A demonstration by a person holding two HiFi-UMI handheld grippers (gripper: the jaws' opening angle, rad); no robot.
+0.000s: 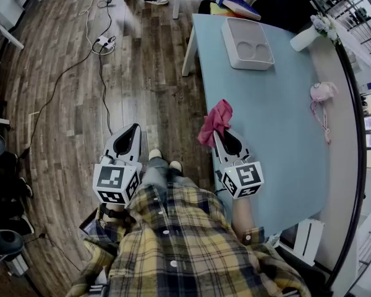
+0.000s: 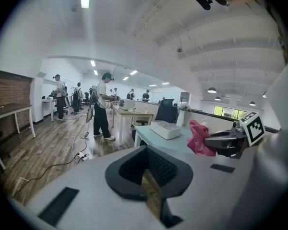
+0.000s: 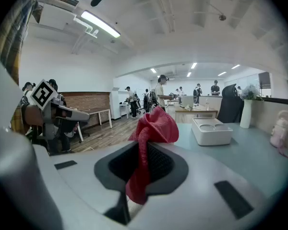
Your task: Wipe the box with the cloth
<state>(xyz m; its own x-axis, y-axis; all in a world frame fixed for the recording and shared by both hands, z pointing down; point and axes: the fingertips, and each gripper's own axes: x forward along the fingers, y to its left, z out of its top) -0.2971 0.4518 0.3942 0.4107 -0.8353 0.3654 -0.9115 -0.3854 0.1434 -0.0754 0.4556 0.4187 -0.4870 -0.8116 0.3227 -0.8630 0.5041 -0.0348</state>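
Two jaws of the right gripper are clamped on a red cloth. The fabric is pinched in the seam between them, bunches up above the tips and hangs in a fold below. In the head view this gripper points forward and slightly down over the left edge of a light blue table, with the cloth sticking out ahead of its tips.

The left gripper has its jaws closed against each other with nothing between them. It is held over the wooden floor to the left of the table, level with the right one and apart from it.

Each gripper carries a marker cube at its rear, and a sleeve and front of a plaid shirt fill the bottom of the head view.

The white box stands on the far part of the table near its left edge, well apart from the cloth and from both grippers. Its top shows two round recesses. Beyond it is a white vase with flowers, and a pink toy lies toward the table's right edge. A power strip with cables lies on the floor.
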